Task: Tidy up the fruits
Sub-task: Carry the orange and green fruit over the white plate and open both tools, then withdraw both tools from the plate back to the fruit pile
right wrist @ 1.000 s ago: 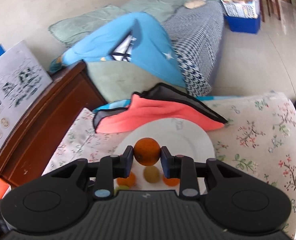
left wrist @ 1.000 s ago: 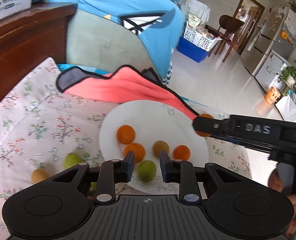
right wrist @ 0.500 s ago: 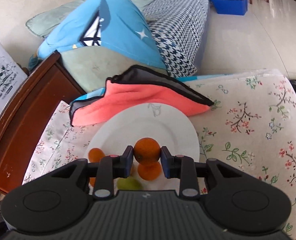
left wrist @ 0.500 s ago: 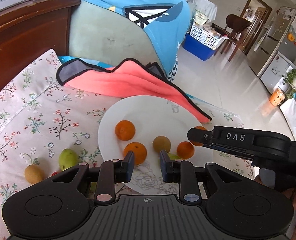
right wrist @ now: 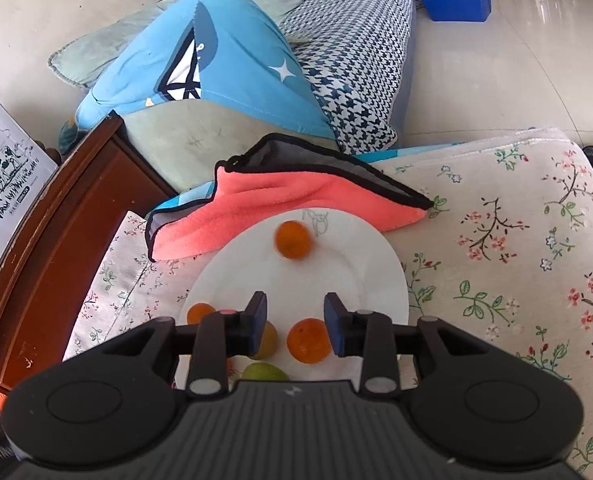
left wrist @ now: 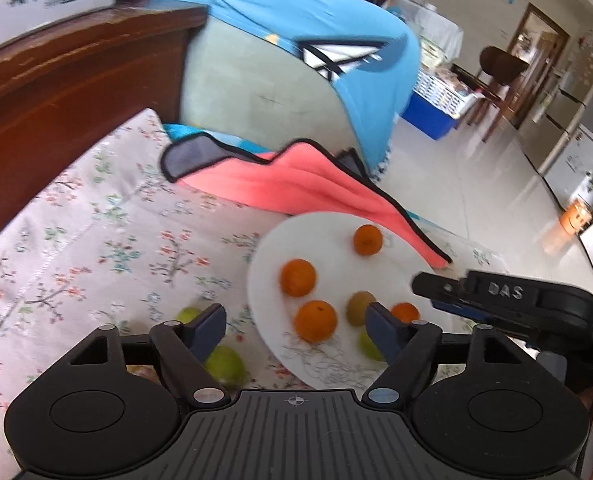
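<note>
A white plate (right wrist: 336,264) lies on the floral cloth and carries several fruits. My right gripper (right wrist: 295,316) hovers over the plate's near side, its jaws opening with nothing pressed between them. A blurred orange (right wrist: 292,239) lies free on the plate's far side. Another orange (right wrist: 307,340) and a brownish fruit (right wrist: 266,340) lie below the fingers. My left gripper (left wrist: 294,320) is opening wide at the plate's (left wrist: 336,272) left edge, gripping nothing, with an orange (left wrist: 315,320) on the plate beneath it. Two green fruits (left wrist: 224,364) lie off the plate, on the cloth.
A pink towel with black trim (right wrist: 288,196) lies against the plate's far rim. A dark wooden cabinet (left wrist: 68,92) borders the cloth on the left. Behind stand a sofa with a blue blanket (right wrist: 224,56) and tiled floor (left wrist: 476,184) to the right.
The right gripper let go of the orange, which now lies on the far part of the plate. The left jaws went from nearly shut to wide apart, and that hand shifted left.
</note>
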{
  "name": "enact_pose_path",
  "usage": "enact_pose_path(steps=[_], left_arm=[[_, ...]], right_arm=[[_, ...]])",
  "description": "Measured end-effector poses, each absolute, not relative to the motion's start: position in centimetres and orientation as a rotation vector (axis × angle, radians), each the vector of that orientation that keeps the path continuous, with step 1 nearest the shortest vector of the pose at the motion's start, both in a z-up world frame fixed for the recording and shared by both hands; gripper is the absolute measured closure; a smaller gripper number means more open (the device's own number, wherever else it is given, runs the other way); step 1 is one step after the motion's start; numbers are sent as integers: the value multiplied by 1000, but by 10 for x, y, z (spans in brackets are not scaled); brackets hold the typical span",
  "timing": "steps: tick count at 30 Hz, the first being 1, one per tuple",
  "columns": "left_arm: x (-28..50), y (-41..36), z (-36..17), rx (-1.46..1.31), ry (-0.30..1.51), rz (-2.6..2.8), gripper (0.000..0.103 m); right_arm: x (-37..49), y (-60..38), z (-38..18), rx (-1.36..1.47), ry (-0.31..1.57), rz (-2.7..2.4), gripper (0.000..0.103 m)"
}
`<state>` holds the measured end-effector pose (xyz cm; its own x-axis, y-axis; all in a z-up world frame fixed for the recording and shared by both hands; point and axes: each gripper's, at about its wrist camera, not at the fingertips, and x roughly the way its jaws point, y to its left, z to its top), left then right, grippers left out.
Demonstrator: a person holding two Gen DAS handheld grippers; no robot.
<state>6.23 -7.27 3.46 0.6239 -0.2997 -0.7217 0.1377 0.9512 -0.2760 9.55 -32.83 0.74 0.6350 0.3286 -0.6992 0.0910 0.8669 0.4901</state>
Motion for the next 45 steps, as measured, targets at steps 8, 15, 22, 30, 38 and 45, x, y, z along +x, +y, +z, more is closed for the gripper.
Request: enact_pose_path(steps=[8,15,22,30,38,45], left_arm=[[66,-43,42,-232,883,-203,18],[57,-17,46,-204,891,-159,18],[48,8,45,-198,894,-118,18],[31,22,37,-196,920,-127,18],[12,30,16,-132,978,-126,18],[0,32,-5,-74,1036,-149,18]], right_arm=[[87,-315,17,475,878,177,64],[72,-292,33,394,847,241,57],[57,-268,45,321,823,304,56],[36,-247,45,304,840,375,56],[21,-225,34,256,887,439,56],[16,-206,20,196,933,483,56]])
